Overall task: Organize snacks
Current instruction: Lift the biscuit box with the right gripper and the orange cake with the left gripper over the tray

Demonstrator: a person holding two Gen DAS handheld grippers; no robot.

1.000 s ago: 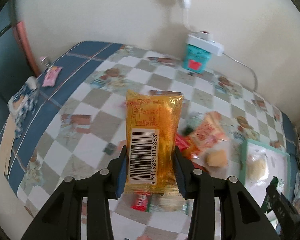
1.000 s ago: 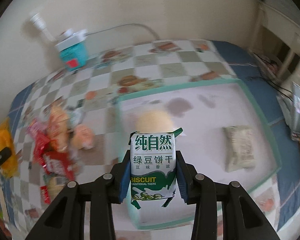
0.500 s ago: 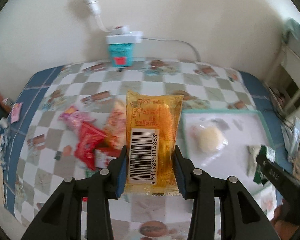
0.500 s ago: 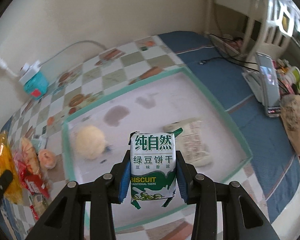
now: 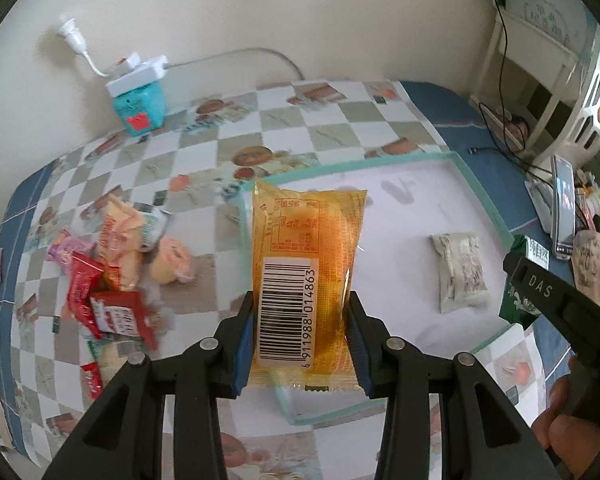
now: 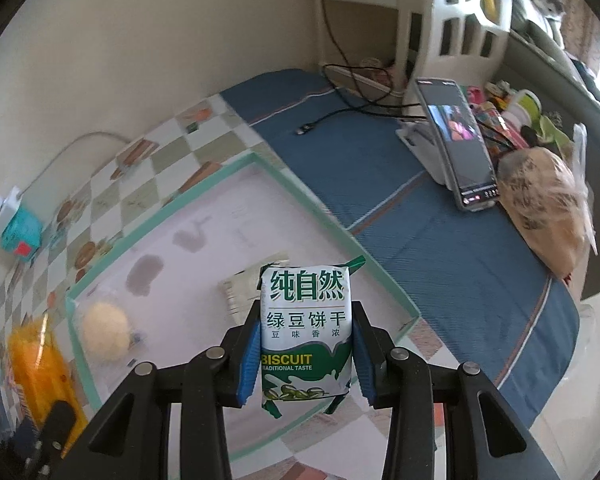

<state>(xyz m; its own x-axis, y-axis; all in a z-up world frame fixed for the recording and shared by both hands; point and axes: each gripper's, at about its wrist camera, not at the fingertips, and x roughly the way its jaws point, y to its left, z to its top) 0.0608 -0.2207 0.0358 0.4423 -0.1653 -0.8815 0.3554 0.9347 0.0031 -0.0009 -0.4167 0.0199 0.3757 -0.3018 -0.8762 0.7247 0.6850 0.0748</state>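
Left hand-held gripper (image 5: pixel 300 336) is clamped on the lower half of an orange snack packet (image 5: pixel 306 276), held upright over the near edge of the green-rimmed tray (image 5: pixel 484 196). Right hand-held gripper (image 6: pixel 305 356) pinches a green biscuit pack (image 6: pixel 306 332) across its sides, above the same tray. Both look light, soft and crinkly, probably slippery film; a mid-body grip suits. The round pastry (image 6: pixel 104 332) is blurred, and the loose snack pile (image 5: pixel 108 276) is smeared.

a glossy clear-orange plastic wrapper (image 5: pixel 307 264), a glossy printed biscuit pack (image 6: pixel 306 332), matt black plastic gripper arms with blue rubbery pads (image 5: pixel 245 344), and a smooth checked tablecloth (image 5: pixel 312 128).
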